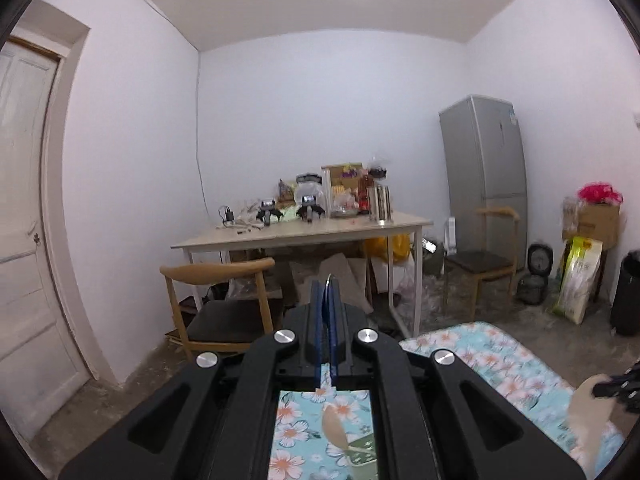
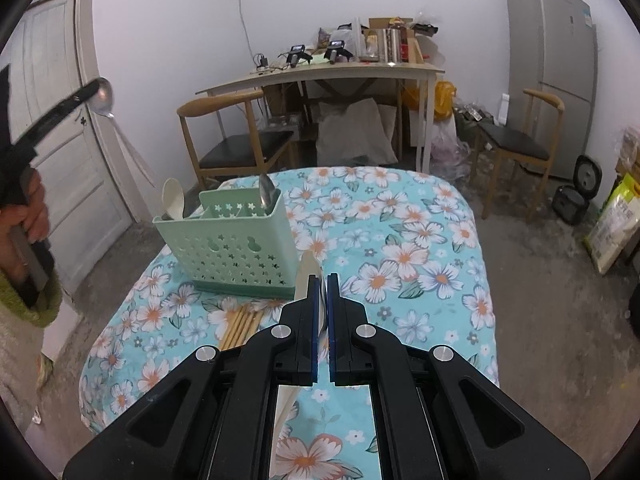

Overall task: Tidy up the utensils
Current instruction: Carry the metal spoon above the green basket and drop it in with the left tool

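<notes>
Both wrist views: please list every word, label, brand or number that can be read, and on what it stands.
None can be read.
Sticker on the fridge: too blurred.
Yellow-green sack on the floor: print too small.
Boxes and packets on the far table: print too small.

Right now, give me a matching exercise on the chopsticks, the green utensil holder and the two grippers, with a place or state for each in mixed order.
1 chopsticks
2 green utensil holder
3 left gripper
4 right gripper

A jaws shut on a pale spoon
B lying flat on the floral cloth
C jaws shut on a steel spoon
D standing upright, other spoons inside

Pairs: 1-B, 2-D, 3-C, 4-A
</notes>
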Demonstrator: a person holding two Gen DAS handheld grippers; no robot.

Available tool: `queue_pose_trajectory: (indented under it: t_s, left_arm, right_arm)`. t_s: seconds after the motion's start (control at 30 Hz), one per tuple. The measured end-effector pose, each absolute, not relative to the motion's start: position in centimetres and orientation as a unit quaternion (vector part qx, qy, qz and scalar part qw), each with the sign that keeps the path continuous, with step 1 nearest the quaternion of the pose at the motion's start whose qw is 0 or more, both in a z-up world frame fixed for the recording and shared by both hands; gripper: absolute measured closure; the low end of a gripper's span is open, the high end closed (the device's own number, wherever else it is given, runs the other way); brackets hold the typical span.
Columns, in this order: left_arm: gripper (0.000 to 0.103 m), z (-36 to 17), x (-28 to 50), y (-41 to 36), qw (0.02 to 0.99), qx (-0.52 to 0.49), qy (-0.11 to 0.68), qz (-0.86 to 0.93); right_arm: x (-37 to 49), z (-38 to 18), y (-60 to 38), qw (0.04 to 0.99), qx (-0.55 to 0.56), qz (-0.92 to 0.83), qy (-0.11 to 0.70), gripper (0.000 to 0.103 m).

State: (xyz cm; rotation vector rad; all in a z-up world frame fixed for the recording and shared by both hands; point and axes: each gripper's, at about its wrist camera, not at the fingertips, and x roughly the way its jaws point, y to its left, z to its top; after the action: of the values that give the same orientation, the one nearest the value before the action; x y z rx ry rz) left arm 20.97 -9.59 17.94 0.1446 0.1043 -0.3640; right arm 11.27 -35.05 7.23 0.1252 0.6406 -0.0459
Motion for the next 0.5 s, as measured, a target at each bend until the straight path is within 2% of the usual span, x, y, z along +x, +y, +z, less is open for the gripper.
queue_pose_trajectory:
  t_s: [0.23,0.5]
  left_arm:
    - [0.101,13.7,23.1,-11.2,0.978,0.126,0.044,-0.160]
    - [0.101,10.7,25.7,-11.2,0.973,0.097,0.091,-0.189]
  right_arm:
    - [11.7,7.1,-34.2,0.944,0.050,-0.015,0.325,0.101]
    - [12.1,6.7,-33.8,0.942,0.052,-0.009,0.332,0.101]
